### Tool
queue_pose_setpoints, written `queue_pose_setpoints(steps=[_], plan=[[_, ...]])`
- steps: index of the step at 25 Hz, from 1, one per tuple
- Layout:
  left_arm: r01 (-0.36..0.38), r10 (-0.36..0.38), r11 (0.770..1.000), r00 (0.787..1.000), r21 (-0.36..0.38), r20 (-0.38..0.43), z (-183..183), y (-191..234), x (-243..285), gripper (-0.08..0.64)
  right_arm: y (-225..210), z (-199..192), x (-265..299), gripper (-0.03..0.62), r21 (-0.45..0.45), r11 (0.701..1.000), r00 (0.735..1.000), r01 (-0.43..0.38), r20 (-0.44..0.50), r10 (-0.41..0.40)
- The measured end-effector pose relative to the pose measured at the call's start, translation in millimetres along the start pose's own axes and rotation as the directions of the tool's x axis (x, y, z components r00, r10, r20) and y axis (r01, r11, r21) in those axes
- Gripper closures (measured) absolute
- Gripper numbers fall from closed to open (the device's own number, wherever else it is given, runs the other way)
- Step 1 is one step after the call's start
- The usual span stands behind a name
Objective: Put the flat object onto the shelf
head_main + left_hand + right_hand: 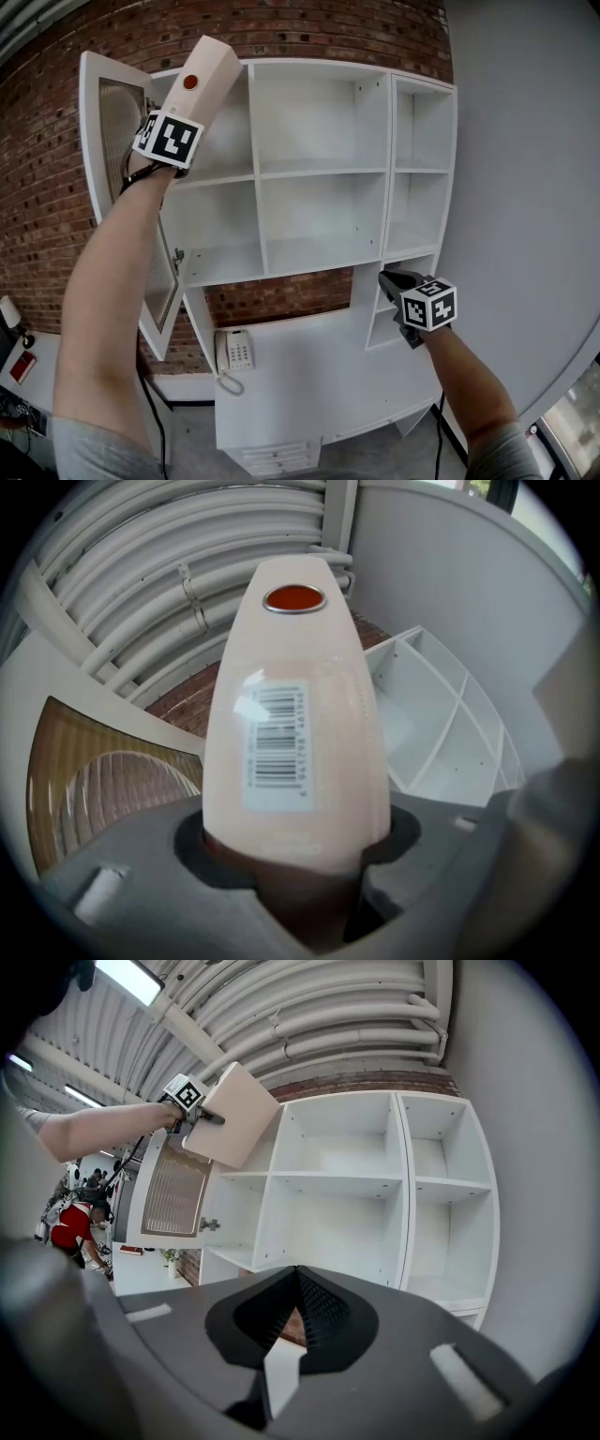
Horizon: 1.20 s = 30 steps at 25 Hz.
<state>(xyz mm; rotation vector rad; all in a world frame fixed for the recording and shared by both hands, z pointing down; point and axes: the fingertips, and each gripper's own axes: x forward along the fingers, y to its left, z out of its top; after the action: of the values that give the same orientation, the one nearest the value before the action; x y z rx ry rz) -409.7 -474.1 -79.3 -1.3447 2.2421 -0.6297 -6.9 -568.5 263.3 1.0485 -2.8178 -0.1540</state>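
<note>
While the left gripper (298,850) clamps the lower end of the flat pink pack (298,714), the pack stands raised in front of the top left compartment of the white shelf (323,173), just beside the open door (114,112). Lower down, near the shelf's bottom right, the right gripper (298,1321) has its jaws pressed together with nothing between them.

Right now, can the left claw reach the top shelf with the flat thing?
Probably yes. The left claw holds the flat thing beside the top shelf, the door stands open, nothing blocks it.
</note>
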Motion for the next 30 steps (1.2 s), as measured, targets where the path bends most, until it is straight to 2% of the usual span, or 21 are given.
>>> queue_pose_setpoints(steps=[3,6,10,20,30], plan=[[0.065,-0.065,0.998,0.997,0.013,0.047,8,-13,3,0.281,-1,1,2,0.583,0.005,1.0,1.0,0.006,-0.002,-0.006],[0.054,-0.055,0.998,0.998,0.022,0.022,0,-10,1,0.281,0,5,5,0.583,0.011,1.0,1.0,0.006,0.001,-0.006],[0.1,-0.1,0.994,0.995,0.037,0.021,-2,-18,5,0.281,8,14,11,0.583,-0.001,1.0,1.0,-0.001,0.011,0.001],[0.066,-0.065,0.993,0.998,0.096,-0.019,-14,-26,39,0.281,16,15,29,0.583,-0.007,1.0,1.0,-0.008,0.015,0.008],[0.036,-0.032,0.99,0.999,0.136,-0.031,-20,-39,102,0.281,-18,3,27,0.583,0.003,0.998,0.998,0.063,-0.011,-0.063]])
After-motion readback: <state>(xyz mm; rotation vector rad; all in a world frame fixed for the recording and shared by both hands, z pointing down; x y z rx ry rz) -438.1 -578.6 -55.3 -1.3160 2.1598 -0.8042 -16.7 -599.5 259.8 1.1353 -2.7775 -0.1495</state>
